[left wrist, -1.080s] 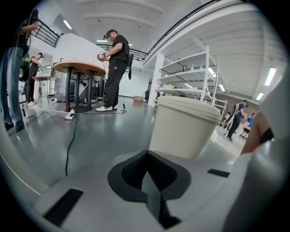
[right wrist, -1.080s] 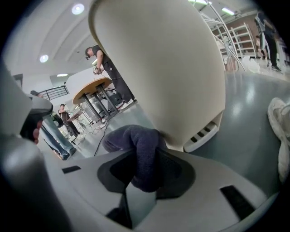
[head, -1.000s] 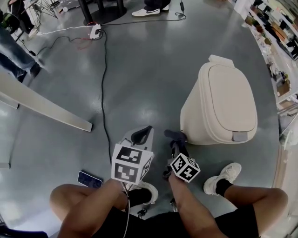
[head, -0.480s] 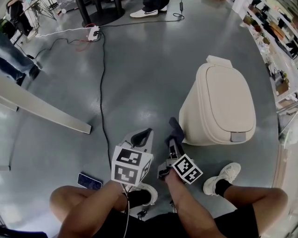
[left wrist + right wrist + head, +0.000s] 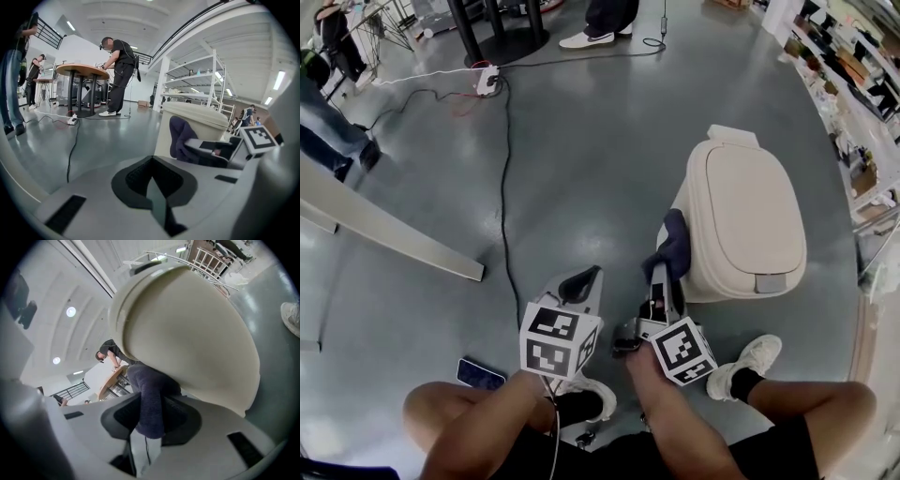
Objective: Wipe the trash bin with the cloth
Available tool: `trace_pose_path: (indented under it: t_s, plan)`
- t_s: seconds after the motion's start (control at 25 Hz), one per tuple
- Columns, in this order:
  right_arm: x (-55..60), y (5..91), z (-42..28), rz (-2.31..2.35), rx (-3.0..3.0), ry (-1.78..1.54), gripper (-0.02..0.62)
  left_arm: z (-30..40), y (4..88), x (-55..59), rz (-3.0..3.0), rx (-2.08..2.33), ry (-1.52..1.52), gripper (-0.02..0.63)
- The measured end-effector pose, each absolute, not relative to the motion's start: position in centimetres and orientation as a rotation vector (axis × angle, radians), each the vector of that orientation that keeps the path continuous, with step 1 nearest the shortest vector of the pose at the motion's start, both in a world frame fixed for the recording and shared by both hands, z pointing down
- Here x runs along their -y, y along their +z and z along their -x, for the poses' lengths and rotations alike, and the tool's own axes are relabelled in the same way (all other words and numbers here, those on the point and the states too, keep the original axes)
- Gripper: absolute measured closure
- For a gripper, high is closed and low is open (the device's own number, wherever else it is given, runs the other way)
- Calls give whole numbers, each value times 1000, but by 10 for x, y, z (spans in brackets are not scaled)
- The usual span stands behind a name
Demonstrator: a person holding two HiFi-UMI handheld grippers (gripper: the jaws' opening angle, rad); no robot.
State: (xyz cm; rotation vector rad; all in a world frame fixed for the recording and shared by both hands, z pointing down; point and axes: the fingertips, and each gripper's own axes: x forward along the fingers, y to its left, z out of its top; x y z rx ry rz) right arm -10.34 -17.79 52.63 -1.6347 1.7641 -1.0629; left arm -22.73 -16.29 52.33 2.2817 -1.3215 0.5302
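Note:
A cream trash bin (image 5: 741, 220) with a closed lid stands on the grey floor; it also fills the right gripper view (image 5: 187, 333) and shows in the left gripper view (image 5: 187, 126). My right gripper (image 5: 667, 267) is shut on a dark blue cloth (image 5: 672, 246), which presses against the bin's left side. The cloth (image 5: 149, 401) sits pinched between the jaws, touching the bin wall. My left gripper (image 5: 581, 281) hovers just left of it, shut and holding nothing, its pads (image 5: 152, 180) together. From there the cloth (image 5: 180, 138) shows against the bin.
A black cable (image 5: 503, 169) runs across the floor to a power strip (image 5: 486, 79). A white beam (image 5: 384, 234) lies at the left. A phone (image 5: 478, 373) rests by my knee. People stand at a round table (image 5: 82, 70). Shelving (image 5: 862, 84) lines the right.
My right gripper has carried the cloth up and to the right, from beside the bin's base to against its left wall. The left gripper stayed almost still.

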Motion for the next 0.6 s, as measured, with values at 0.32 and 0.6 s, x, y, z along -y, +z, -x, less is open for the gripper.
trace_pose_path:
  t_s: [0.32,0.6]
  plan:
    - [186,507,99,1823,-1762,-899,491,249,504,180,-2262,1393,441,606]
    - [194,514,97,1858,-1719,-914,491,247,501,177,-2272,1383,428,606]
